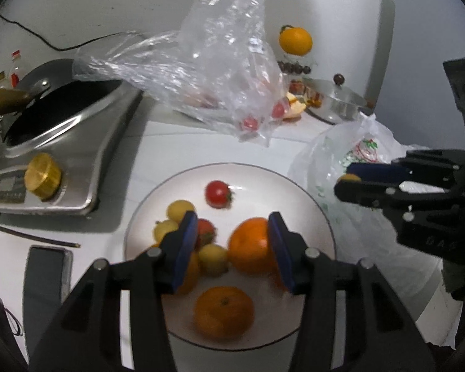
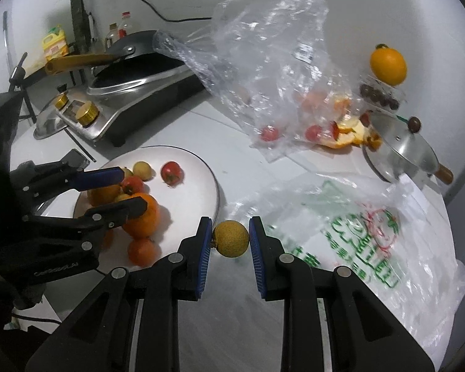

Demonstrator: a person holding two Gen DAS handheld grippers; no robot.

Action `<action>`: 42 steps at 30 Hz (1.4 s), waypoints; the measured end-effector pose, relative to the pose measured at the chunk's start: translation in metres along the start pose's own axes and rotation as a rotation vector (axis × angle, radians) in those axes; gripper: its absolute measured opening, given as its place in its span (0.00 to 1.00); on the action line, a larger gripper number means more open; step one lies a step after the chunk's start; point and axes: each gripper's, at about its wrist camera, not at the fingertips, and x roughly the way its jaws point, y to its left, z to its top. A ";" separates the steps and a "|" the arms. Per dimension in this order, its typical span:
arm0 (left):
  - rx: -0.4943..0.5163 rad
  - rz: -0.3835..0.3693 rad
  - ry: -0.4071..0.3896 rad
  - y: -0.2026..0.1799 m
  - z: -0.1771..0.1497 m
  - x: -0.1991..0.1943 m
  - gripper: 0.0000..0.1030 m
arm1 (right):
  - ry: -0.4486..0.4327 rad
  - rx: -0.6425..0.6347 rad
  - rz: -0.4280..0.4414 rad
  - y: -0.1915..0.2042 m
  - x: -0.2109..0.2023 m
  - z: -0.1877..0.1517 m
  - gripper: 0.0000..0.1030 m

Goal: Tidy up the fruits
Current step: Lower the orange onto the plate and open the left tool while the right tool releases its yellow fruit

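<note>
Yellow-skinned small fruit [image 2: 231, 238] sits clamped in the right gripper [image 2: 230, 241] just beside the plate [image 2: 201, 167], while the left gripper [image 1: 232, 248] hovers empty, jaws apart, above piled oranges [image 1: 251, 245] that a careless drop could scatter.

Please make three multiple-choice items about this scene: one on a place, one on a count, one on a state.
1. Where does the lone red tomato lie?
A. on the round white plate
B. inside the clear plastic bag
C. in the black pan

2. How many orange citrus fruits lie on the plate?
A. one
B. three
C. six

3. What is the right gripper doing?
A. standing open, empty
B. gripping a small yellow round fruit
C. gripping a bag

Key: 1 A, it rests on bare plate; 2 B, three show; 3 B, both jaws press it.
</note>
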 end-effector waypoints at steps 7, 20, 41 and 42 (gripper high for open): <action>-0.041 0.018 -0.014 0.022 -0.001 -0.007 0.48 | 0.014 -0.030 0.023 0.018 0.018 0.012 0.26; -0.057 0.025 0.005 0.040 -0.003 0.004 0.48 | 0.035 -0.041 0.040 0.029 0.046 0.027 0.26; -0.056 0.034 0.037 0.040 -0.004 0.013 0.48 | 0.066 -0.012 0.070 0.028 0.073 0.031 0.26; -0.054 0.035 0.035 0.039 -0.004 0.012 0.48 | 0.063 -0.010 0.070 0.028 0.071 0.030 0.26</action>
